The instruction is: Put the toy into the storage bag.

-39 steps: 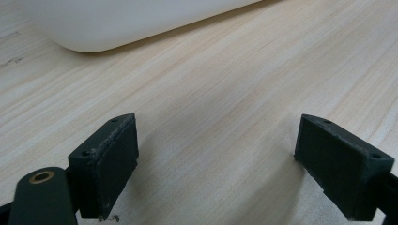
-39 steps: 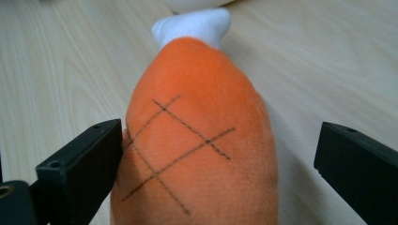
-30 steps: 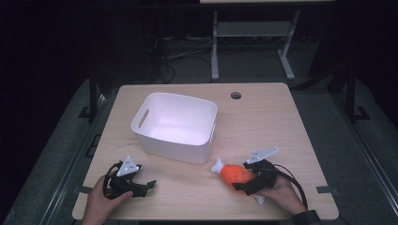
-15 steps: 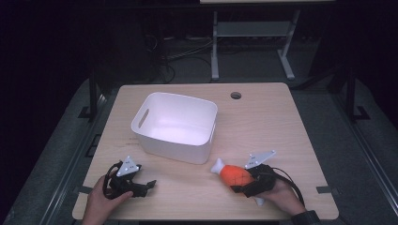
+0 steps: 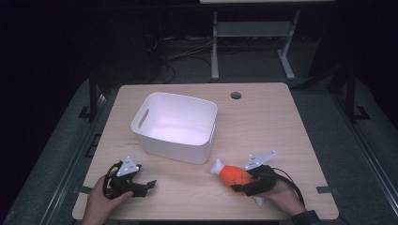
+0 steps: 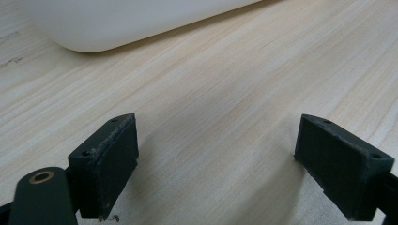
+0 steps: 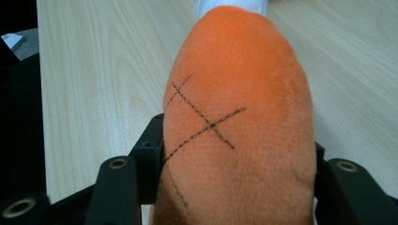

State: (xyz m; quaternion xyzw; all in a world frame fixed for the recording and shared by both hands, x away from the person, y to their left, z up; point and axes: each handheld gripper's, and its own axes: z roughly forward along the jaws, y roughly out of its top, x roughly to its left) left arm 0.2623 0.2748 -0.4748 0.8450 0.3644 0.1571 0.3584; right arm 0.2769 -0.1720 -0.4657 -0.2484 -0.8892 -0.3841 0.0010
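An orange plush toy (image 5: 231,173) with a white end lies on the wooden table (image 5: 277,126) at the front right. My right gripper (image 5: 240,182) has just been closing its jaws around it. In the right gripper view the toy (image 7: 234,89), stitched with a black cross, sits between the jaws and both pads press its sides. My left gripper (image 5: 149,184) rests on the table at the front left. In its own view the jaws (image 6: 218,159) stand wide apart over bare wood.
A white plastic bin (image 5: 180,97) with handle slots stands mid-table, just behind both grippers; its lower wall (image 6: 117,23) shows ahead of the left jaws. A round cable hole (image 5: 235,95) lies near the far edge. Bare tabletop stretches to the right of the bin.
The right gripper's jaws have drawn in around the orange toy. Both hands and the toy have kept their places, and the left gripper is unchanged.
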